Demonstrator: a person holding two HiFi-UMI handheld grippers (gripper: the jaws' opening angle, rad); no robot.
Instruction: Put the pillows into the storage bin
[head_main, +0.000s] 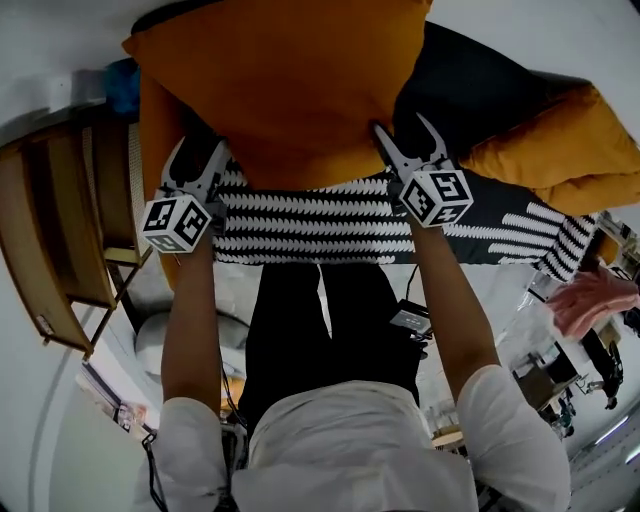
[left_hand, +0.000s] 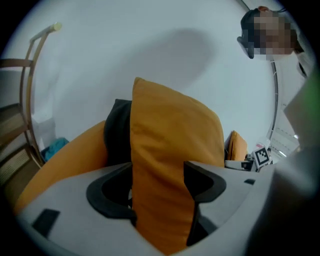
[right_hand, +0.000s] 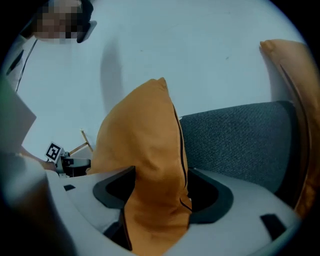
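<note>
A large orange pillow (head_main: 280, 80) hangs in front of me, just above the near rim of the black-and-white patterned storage bin (head_main: 320, 225). My left gripper (head_main: 205, 150) is at its lower left corner and my right gripper (head_main: 408, 135) at its lower right corner. In the left gripper view the pillow's edge (left_hand: 170, 150) lies between the spread jaws of the left gripper (left_hand: 161, 192). The right gripper view shows the same: loose orange fabric (right_hand: 145, 150) fills the gap of the right gripper (right_hand: 161, 195), whose jaws stand wide. Both grippers are open.
A dark grey pillow (head_main: 470, 90) and a second orange pillow (head_main: 560, 150) lie beyond the bin's rim at the right. A wooden shelf frame (head_main: 60, 230) stands at the left. A pink cloth (head_main: 590, 300) lies at the far right. My legs are right behind the bin.
</note>
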